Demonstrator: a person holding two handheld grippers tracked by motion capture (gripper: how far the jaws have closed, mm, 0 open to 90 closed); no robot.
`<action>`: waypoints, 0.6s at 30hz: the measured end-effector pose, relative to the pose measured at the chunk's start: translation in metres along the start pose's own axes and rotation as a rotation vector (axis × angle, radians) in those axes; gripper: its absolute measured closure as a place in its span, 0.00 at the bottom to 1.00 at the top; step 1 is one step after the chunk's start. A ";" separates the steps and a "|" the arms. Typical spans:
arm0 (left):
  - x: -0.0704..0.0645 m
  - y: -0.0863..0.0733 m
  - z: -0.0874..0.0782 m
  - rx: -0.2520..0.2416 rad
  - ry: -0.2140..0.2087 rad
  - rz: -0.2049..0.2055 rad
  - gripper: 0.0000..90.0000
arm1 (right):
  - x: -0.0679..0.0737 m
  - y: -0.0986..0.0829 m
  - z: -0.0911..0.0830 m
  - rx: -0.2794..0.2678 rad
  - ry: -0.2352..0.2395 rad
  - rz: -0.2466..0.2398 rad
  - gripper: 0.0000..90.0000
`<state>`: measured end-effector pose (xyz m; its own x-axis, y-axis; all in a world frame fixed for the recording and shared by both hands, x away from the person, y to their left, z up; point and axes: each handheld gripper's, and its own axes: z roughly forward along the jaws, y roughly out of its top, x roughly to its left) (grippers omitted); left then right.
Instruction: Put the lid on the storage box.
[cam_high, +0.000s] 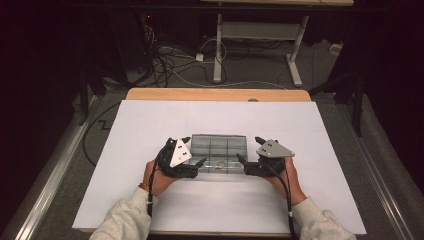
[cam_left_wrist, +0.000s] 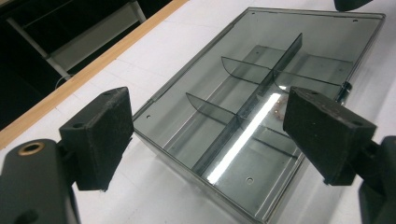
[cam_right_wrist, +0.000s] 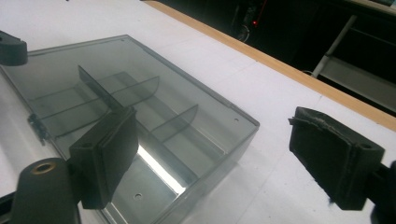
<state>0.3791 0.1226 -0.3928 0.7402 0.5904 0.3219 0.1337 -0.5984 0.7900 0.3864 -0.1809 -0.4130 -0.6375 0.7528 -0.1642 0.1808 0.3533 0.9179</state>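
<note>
Clear compartment box (cam_high: 219, 148) sits mid-table on the white sheet (cam_high: 150, 125), lid apparently shut, dividers visible, one small item inside that I can't identify. Left gripper (cam_high: 200, 162) and right gripper (cam_high: 241, 159) flank its near corners, both jaws wide, gripping nothing. Judged barely started: box not yet grasped or opened.

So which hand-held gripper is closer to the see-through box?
It is close to a tie, maybe the left. The left hand-held gripper hovers at the box's near-left corner, jaws open. The right hand-held gripper hovers at its near-right corner, also open.
</note>
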 end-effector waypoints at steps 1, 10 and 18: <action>0.000 0.000 0.000 0.001 -0.003 0.002 0.18 | 0.000 0.000 0.000 0.003 0.002 0.005 0.18; 0.000 0.004 -0.009 -0.001 -0.017 0.034 0.18 | 0.000 0.005 -0.008 -0.001 0.006 -0.007 0.18; -0.003 0.007 -0.019 -0.009 -0.024 0.061 0.18 | 0.001 0.013 -0.025 -0.028 0.012 -0.024 0.18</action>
<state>0.3655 0.1274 -0.3782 0.7622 0.5397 0.3574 0.0817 -0.6279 0.7740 0.3696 -0.1895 -0.3926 -0.6501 0.7377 -0.1819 0.1449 0.3554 0.9234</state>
